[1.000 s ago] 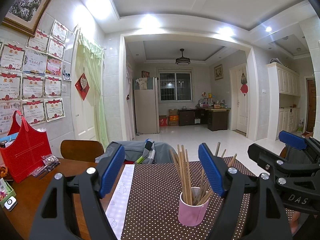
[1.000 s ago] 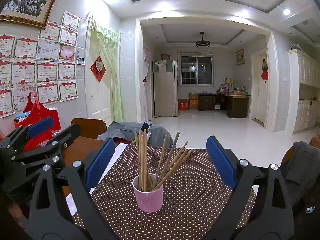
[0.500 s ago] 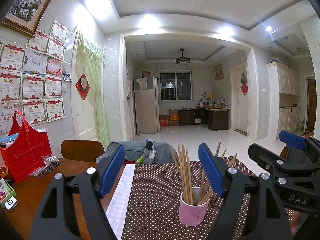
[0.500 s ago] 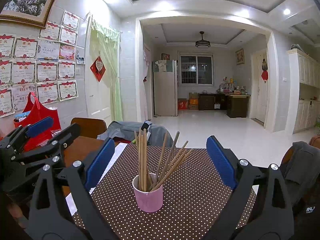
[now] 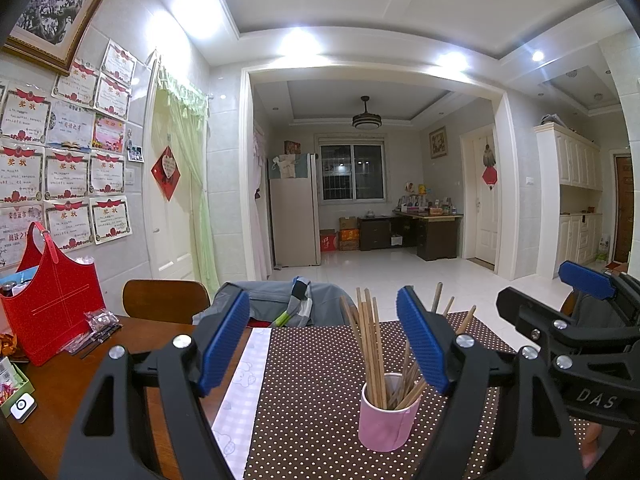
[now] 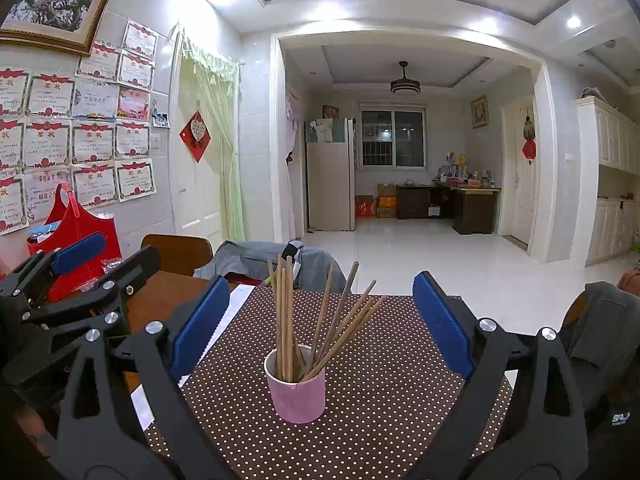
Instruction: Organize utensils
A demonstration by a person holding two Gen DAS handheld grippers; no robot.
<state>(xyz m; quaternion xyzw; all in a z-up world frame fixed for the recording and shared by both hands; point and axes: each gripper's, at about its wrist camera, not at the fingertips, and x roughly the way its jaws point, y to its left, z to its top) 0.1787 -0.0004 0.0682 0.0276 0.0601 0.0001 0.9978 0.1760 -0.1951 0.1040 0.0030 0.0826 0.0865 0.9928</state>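
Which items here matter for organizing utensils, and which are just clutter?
Job items:
- chopsticks
- pink cup holding them
- left gripper, open
- right gripper, open

Just lying about:
- red bag
- plastic packets beside it
- grey jacket over the chair
- dotted brown mat

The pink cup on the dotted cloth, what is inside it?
The pink cup holds a bundle of wooden chopsticks: some stand upright, others lean right. Their lower ends are hidden by the cup wall, so anything else at the bottom cannot be seen.
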